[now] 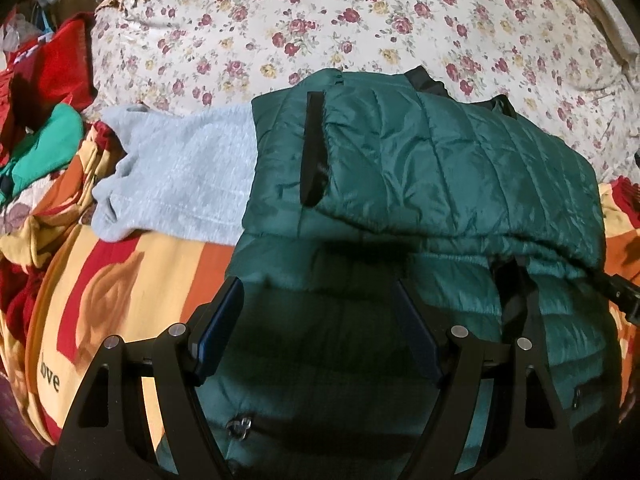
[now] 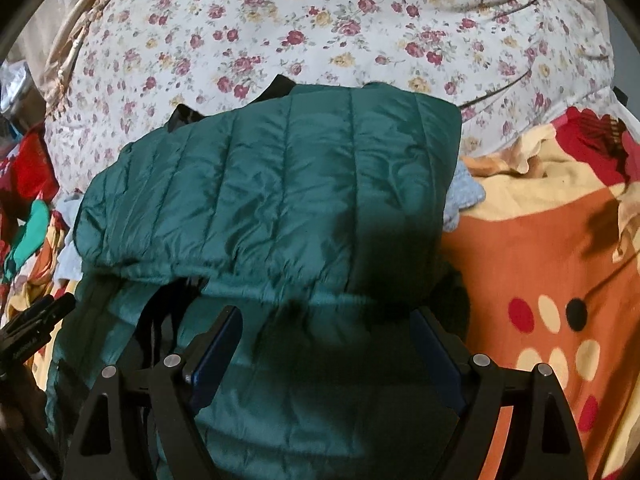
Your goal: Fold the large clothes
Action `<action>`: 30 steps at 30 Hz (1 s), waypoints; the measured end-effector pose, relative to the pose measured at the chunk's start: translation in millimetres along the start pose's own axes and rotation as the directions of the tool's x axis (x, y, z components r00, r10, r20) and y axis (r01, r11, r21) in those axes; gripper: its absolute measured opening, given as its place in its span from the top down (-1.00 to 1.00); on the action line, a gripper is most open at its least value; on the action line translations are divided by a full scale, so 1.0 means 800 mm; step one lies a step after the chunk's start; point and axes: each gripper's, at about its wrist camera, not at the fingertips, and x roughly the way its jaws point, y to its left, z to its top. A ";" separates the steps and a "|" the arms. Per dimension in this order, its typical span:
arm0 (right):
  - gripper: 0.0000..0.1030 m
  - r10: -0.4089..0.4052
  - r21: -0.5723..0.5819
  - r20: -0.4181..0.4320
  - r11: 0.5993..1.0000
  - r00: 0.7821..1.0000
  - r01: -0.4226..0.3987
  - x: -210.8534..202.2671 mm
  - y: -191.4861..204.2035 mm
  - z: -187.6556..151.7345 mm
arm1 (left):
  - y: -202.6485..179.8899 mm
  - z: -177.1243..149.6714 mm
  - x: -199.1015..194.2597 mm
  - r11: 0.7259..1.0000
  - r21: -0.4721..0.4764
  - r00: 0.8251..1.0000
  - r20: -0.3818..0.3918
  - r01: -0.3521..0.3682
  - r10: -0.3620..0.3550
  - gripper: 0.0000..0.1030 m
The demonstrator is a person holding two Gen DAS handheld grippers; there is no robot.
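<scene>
Jaws of both grippers spread wide, nothing between them: left gripper (image 1: pixel 316 300) and right gripper (image 2: pixel 326 328) poised over near half of green jacket (image 1: pixel 440 160). Jacket on bed, far half folded back over near half, lying on striped blanket (image 1: pixel 160 280). Grey garment (image 1: pixel 180 176) poking out from under jacket's left side. Floral quilt (image 1: pixel 320 20) behind.

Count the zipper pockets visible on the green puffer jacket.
2, seen from the left wrist: one pocket zipper low beside the left claw, another near the jacket's right edge. Folded layers may hide others.
</scene>
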 end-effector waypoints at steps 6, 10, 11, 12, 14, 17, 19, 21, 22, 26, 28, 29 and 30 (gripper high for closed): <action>-0.62 0.015 -0.004 -0.012 1.000 1.000 -0.015 -0.016 0.007 -0.023 | 0.012 -0.023 -0.017 1.000 0.001 1.000 -0.015 0.007 -0.007 -0.50; -0.62 0.018 -0.008 -0.019 1.000 1.000 -0.018 -0.026 0.010 -0.037 | 0.022 -0.041 -0.030 1.000 0.001 1.000 -0.024 0.011 -0.011 -0.50; -0.62 0.020 -0.006 -0.020 1.000 1.000 -0.020 -0.028 0.011 -0.040 | 0.024 -0.046 -0.033 1.000 0.005 1.000 -0.027 0.012 -0.012 -0.50; -0.62 0.023 -0.004 -0.022 1.000 0.999 -0.023 -0.030 0.011 -0.044 | 0.025 -0.050 -0.036 1.000 0.008 0.999 -0.030 0.013 -0.013 -0.50; -0.62 0.021 -0.006 -0.024 1.000 0.999 -0.021 -0.034 0.013 -0.052 | 0.028 -0.058 -0.042 1.000 0.009 0.999 -0.032 0.016 -0.016 -0.50; -0.62 0.016 -0.003 -0.029 1.000 0.999 -0.016 -0.040 0.015 -0.064 | 0.034 -0.071 -0.051 1.000 0.004 0.999 -0.036 0.026 -0.026 -0.50; -0.62 0.016 0.003 -0.030 1.000 0.999 -0.016 -0.045 0.016 -0.073 | 0.038 -0.079 -0.056 1.000 0.002 0.999 -0.041 0.030 -0.030 -0.50; -0.62 0.010 -0.002 -0.028 1.000 1.000 -0.010 -0.050 0.018 -0.083 | 0.042 -0.088 -0.061 0.999 -0.001 0.998 -0.046 0.034 -0.034 -0.50; -0.62 0.005 -0.008 -0.026 1.000 1.000 -0.006 -0.053 0.019 -0.088 | 0.045 -0.094 -0.063 0.999 -0.003 0.998 -0.050 0.036 -0.036 -0.50; -0.62 0.006 -0.018 -0.034 1.000 0.999 -0.007 -0.063 0.019 -0.107 | 0.053 -0.114 -0.067 0.999 -0.005 0.996 -0.073 0.043 -0.043 -0.50; -0.62 0.003 -0.029 -0.036 1.000 0.999 -0.004 -0.069 0.019 -0.116 | 0.056 -0.124 -0.068 0.999 0.001 0.995 -0.087 0.046 -0.046 -0.50; -0.62 0.001 -0.033 -0.037 0.999 0.999 -0.002 -0.071 0.019 -0.120 | 0.058 -0.127 -0.069 0.999 0.003 0.995 -0.089 0.045 -0.045 -0.50; -0.62 0.001 -0.037 -0.039 0.999 0.999 -0.002 -0.074 0.019 -0.124 | 0.059 -0.131 -0.071 0.999 0.005 0.995 -0.091 0.045 -0.044 -0.50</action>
